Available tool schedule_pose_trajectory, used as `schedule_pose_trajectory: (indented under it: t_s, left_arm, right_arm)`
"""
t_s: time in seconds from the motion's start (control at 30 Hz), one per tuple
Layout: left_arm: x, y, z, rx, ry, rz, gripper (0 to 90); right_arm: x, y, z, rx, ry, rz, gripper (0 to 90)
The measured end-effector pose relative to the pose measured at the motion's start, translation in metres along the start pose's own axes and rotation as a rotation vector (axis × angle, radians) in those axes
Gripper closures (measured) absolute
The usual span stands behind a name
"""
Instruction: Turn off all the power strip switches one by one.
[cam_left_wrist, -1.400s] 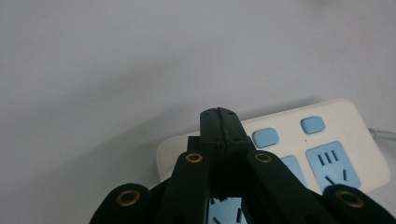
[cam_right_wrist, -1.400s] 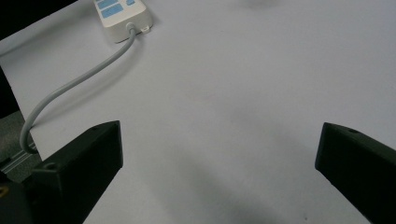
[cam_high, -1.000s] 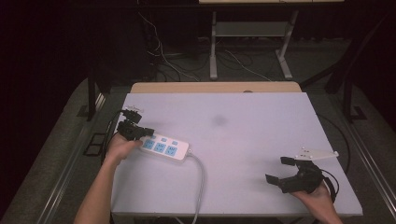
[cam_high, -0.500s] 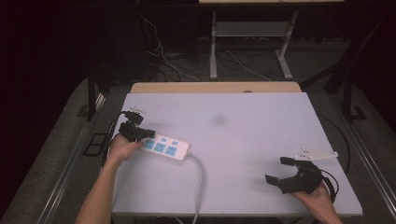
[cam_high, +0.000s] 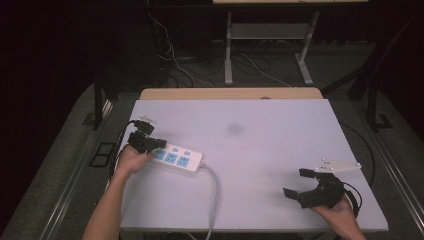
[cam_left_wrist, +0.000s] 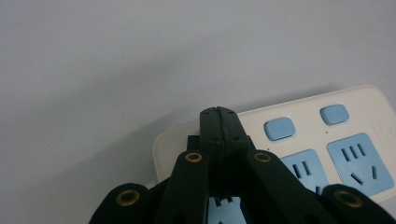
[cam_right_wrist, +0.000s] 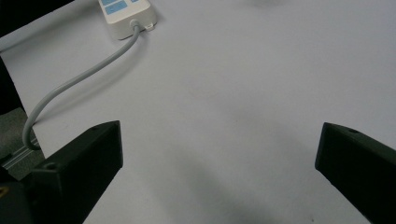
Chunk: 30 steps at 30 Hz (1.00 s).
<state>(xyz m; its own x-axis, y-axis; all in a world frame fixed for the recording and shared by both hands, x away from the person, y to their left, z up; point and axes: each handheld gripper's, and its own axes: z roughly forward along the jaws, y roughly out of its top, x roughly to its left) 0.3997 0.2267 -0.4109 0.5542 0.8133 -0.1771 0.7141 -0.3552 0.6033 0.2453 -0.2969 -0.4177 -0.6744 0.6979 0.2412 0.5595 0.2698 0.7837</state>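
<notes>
- Dark floor, loose cables and a metal frame lie beyond the pale, matte bench (cam_high: 280, 130) in the high view. A white power strip (cam_high: 178, 159) lies flat near the bench's left side, and its grey cord (cam_high: 214, 192) curves off toward the near edge.
- Also in the high view, the left gripper (cam_high: 145, 142) sits over the strip's far-left end, while the right gripper (cam_high: 312, 192) rests well apart near the bench's right corner, with its jaws spread.
- Left gripper view: the black jaws are pressed together with nothing between them, their joined tip (cam_left_wrist: 218, 114) over the strip's rounded end, close beside the two blue rocker buttons (cam_left_wrist: 279, 128). Whether the tip touches the casing I cannot tell.
- My judgement is that the step is pressing or nudging the strip. It would go best with a straight, gentle push, because the smooth hard plastic will likely slide on this slick surface. Blue socket faces (cam_left_wrist: 357, 165) are flat and recessed.
- Right gripper view: both blocky jaws stand wide apart and empty over bare bench. The strip's cord end (cam_right_wrist: 130, 16) shows far off, with the rubbery cord trailing over the edge.
</notes>
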Motion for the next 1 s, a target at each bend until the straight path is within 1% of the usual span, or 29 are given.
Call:
schedule_pose_trajectory:
  t_s: [0.07, 0.2, 0.4, 0.53, 0.67, 0.7, 0.73, 0.77, 0.83, 0.9, 1.0]
  left_arm:
    - [0.001, -0.002, 0.000, -0.015, -0.010, -0.018, 89.4]
    - [0.001, -0.002, 0.000, -0.019, -0.008, -0.023, 89.4]
    - [0.002, -0.003, 0.000, -0.023, -0.011, -0.041, 89.3]
    - [-0.001, -0.002, 0.000, -0.020, 0.004, -0.034, 89.3]
    - [-0.001, -0.003, -0.001, -0.022, 0.005, -0.036, 89.2]
    - [-0.002, -0.002, -0.001, -0.018, 0.010, -0.030, 89.2]
    - [-0.003, -0.002, -0.002, -0.021, 0.004, -0.023, 89.2]
    - [-0.003, -0.001, -0.005, -0.040, -0.017, -0.031, 89.1]
    - [-0.006, 0.000, -0.009, -0.051, -0.006, -0.017, 89.0]
    - [-0.008, 0.000, -0.013, -0.076, -0.013, -0.030, 89.0]
    - [-0.011, 0.001, -0.019, -0.102, -0.015, -0.035, 88.9]
  right_arm:
    - [0.001, 0.000, 0.000, 0.003, 0.001, -0.001, 0.7]
    - [0.000, 0.000, 0.000, 0.001, 0.000, -0.001, 0.7]
    - [0.000, 0.000, -0.001, -0.002, -0.003, 0.002, 0.7]
    - [-0.001, 0.000, -0.002, -0.003, -0.003, 0.001, 0.7]
    - [-0.001, 0.000, -0.002, -0.004, -0.003, 0.000, 0.7]
    - [-0.001, 0.000, -0.002, -0.004, -0.003, -0.001, 0.7]
    - [-0.001, 0.000, -0.002, -0.005, -0.003, 0.000, 0.7]
    - [-0.001, 0.000, -0.002, -0.006, -0.003, 0.001, 0.7]
    - [-0.001, 0.001, -0.002, -0.007, -0.004, 0.003, 0.7]
    - [-0.001, 0.001, -0.002, -0.005, -0.004, 0.005, 0.7]
    - [-0.001, 0.001, -0.002, -0.009, -0.005, 0.004, 0.7]
